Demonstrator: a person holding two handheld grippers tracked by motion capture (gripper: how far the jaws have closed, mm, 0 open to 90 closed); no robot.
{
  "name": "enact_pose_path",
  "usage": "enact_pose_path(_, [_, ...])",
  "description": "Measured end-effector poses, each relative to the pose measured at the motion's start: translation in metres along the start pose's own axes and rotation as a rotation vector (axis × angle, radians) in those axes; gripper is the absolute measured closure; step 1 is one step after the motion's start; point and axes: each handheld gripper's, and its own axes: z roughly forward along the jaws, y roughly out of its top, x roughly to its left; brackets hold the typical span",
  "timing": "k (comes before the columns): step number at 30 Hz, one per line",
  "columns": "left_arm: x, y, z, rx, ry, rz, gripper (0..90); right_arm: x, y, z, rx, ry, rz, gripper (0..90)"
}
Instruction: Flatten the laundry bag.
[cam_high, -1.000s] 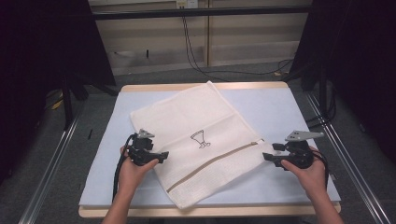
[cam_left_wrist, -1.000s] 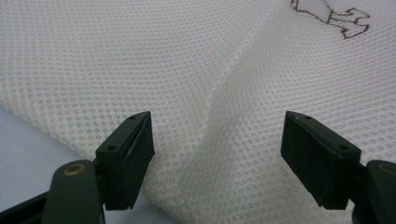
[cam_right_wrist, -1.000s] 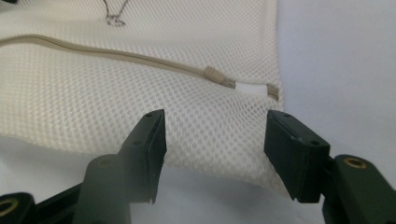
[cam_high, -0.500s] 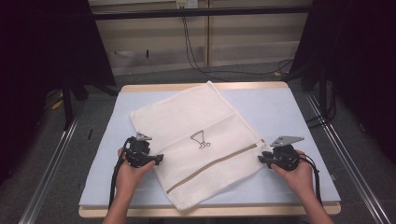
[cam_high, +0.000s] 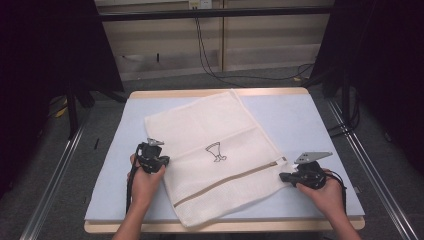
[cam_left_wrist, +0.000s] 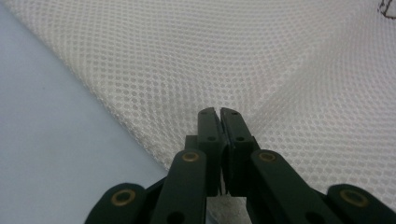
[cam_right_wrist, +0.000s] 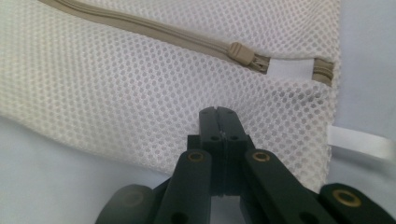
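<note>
On the pale blue table (cam_high: 300, 120), lying flat and skewed, a cream mesh laundry bag (cam_high: 200, 135) with a small black drawing (cam_high: 216, 152) near its middle and a tan zip (cam_high: 235, 176) running across its near part; near corner reaching almost to the table's front edge.

Left gripper (cam_high: 159, 161) sitting at the bag's left edge; fingers having just been closing, now clenched on the mesh border, as seen in the left gripper view (cam_left_wrist: 219, 114), with a slight ridge of cloth running away from the tips. Right gripper (cam_high: 283, 176) lying at the bag's right corner; fingers likewise having just been closing, now clenched on the mesh just below the zip's end (cam_right_wrist: 219, 112).

Step in hand, judging by this: securing a two-point hold on opposite sides of the bag. Next move probably calling for both hands rising or drawing together evenly, keeping tension level so neither pinch slips off the thin mesh; possibly a fold or a straightening.

High view giving the whole layout, the bag's skew, the drawing and both hands; too far to confirm cloth between the fingers. Right gripper view giving the zip pull (cam_right_wrist: 242, 50), parked near the closed end, and a white tag (cam_right_wrist: 359, 142) sticking out at the bag's edge. Left gripper view giving the weave close up and bare table beside the hem.
</note>
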Motion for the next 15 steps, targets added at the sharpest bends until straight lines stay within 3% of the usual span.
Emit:
enact_pose_path(1, [0.002,0.0,0.0,-0.003,-0.008,-0.003,87.1,0.001,-0.002,-0.002,-0.008,-0.001,0.013,90.0])
enact_pose_path(3, [0.003,-0.001,-0.002,-0.018,-0.017,-0.019,83.2,0.002,-0.001,-0.005,-0.03,-0.008,-0.009,86.9])
enact_pose_path(4, [0.003,-0.001,-0.004,-0.017,-0.02,-0.017,79.3,0.001,0.001,-0.007,-0.053,-0.021,-0.025,80.0])
enact_pose_path(5, [0.003,-0.002,-0.006,-0.012,-0.023,-0.017,72.0,0.0,0.004,-0.009,-0.094,-0.066,-0.025,73.3])
enact_pose_path(8, [0.003,-0.005,-0.014,-0.022,-0.029,-0.035,58.6,-0.007,0.012,-0.011,-0.158,-0.138,0.009,58.3])
enact_pose_path(10, [0.003,-0.01,-0.02,-0.017,-0.02,-0.047,50.9,-0.011,0.015,-0.009,-0.165,-0.162,0.029,53.6])
enact_pose_path(12, [0.006,-0.015,-0.026,-0.012,-0.007,-0.059,45.6,-0.015,0.015,-0.003,-0.122,-0.181,0.036,52.5])
enact_pose_path(15, [0.011,-0.025,-0.028,0.012,-0.034,-0.087,40.5,-0.022,0.015,0.006,-0.07,-0.188,0.041,45.2])
